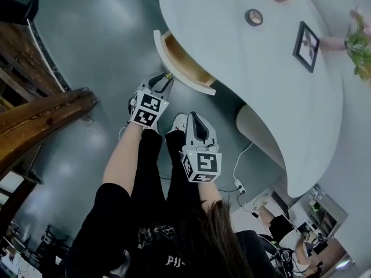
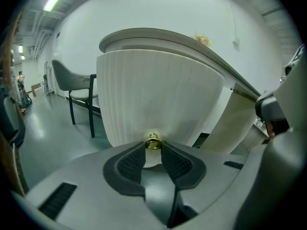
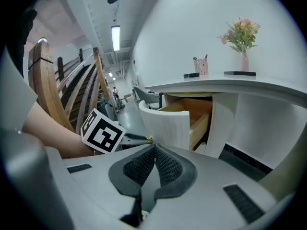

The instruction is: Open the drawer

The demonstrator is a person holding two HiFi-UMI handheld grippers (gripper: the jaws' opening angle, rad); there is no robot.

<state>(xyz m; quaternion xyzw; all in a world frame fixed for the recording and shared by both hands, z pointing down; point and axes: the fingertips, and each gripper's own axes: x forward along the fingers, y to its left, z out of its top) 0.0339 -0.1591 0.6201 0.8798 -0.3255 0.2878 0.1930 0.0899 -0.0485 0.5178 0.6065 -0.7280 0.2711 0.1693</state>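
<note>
The white desk's [image 1: 272, 103] drawer [image 1: 184, 67] stands pulled out, its ribbed curved front [image 2: 158, 97] facing me and its wooden inside [image 3: 194, 113] showing. My left gripper [image 2: 153, 147] is shut on the small brass knob [image 2: 153, 142] at the middle of that front; in the head view the left gripper [image 1: 166, 80] sits at the drawer's near end. My right gripper [image 3: 154, 148] is shut with nothing between its pads. The right gripper [image 1: 195, 118] hangs a little nearer to me and to the right, apart from the drawer.
On the desk stand a picture frame [image 1: 305, 45], a pen cup [image 3: 201, 66], a flower vase [image 3: 243, 60] and a round object [image 1: 253, 17]. Wooden stair rails [image 1: 43, 117] rise at the left. A chair [image 2: 76, 87] stands past the desk. A power strip [image 1: 239, 187] lies on the floor; another person [image 1: 279, 227] sits at lower right.
</note>
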